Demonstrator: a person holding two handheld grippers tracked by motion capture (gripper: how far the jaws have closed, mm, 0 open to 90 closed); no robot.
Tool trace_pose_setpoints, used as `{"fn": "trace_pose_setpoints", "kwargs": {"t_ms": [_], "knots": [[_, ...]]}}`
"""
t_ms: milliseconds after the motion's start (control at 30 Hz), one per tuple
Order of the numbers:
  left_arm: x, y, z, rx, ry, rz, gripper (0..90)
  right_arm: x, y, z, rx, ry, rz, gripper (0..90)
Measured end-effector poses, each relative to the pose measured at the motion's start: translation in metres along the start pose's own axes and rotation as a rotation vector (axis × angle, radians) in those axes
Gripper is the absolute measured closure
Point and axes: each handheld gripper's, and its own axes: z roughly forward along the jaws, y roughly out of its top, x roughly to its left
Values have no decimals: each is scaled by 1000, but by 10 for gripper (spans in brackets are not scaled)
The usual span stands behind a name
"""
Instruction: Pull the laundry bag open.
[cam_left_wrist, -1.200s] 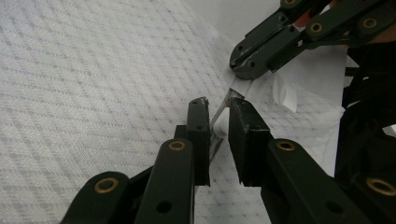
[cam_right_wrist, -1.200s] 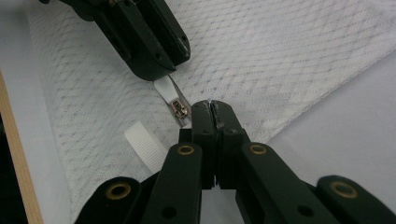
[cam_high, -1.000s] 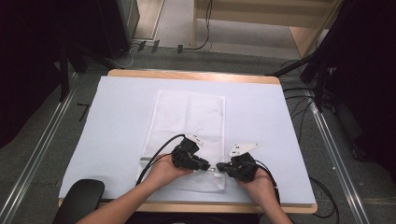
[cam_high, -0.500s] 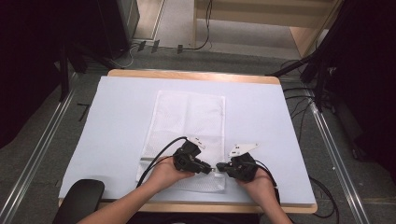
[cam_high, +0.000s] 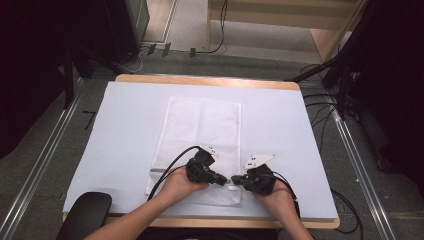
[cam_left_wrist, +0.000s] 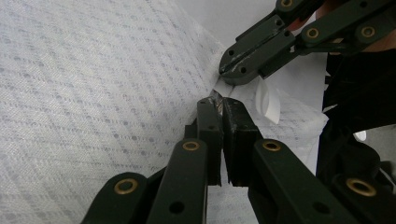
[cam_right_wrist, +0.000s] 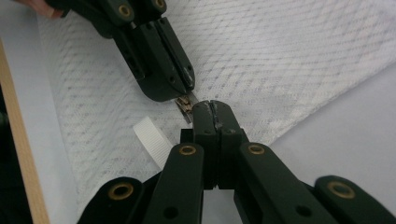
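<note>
On the mesh bag (cam_high: 200, 135) — left gripper (cam_high: 226, 180) clamps the zipper pull (cam_right_wrist: 185, 103), right gripper (cam_high: 235, 179) pinches the bag's edge.

The high view looks forward and down from above the person's side, taking in the whole counter (cam_high: 125, 125) from well off. Each gripper view rides low and very close, looking along its own jaws across the white mesh bag (cam_left_wrist: 93, 84). All three share the spot where both sets of jaws meet, tip to tip, at the bag's near edge.
</note>
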Motion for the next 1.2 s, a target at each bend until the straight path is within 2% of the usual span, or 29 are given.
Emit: {"fn": "trace_pose_setpoints", "kwargs": {"t_ms": [167,333,500,667,867,933,1100,1200], "knots": [[1,1,-2,11,-7,-10,880,3,-1,0,-3,-17,-47,900],[2,1,-4,21,-12,-14,881,2,-2,0,-8,-1,-42,900],[3,2,-6,36,-9,-24,882,2,-2,1,-10,8,-58,900],[9,0,-16,41,-11,-47,882,0,-3,0,-10,17,-42,900],[13,-3,-23,29,-8,-49,881,-2,-3,1,-17,28,-54,900],[18,-5,-29,31,-8,-63,881,-3,-4,1,-22,36,-59,900],[21,-9,-37,26,-4,-78,881,-4,-4,1,-22,51,-58,900],[22,-13,-48,30,0,-89,881,-7,-3,1,-17,63,-58,900]]}}
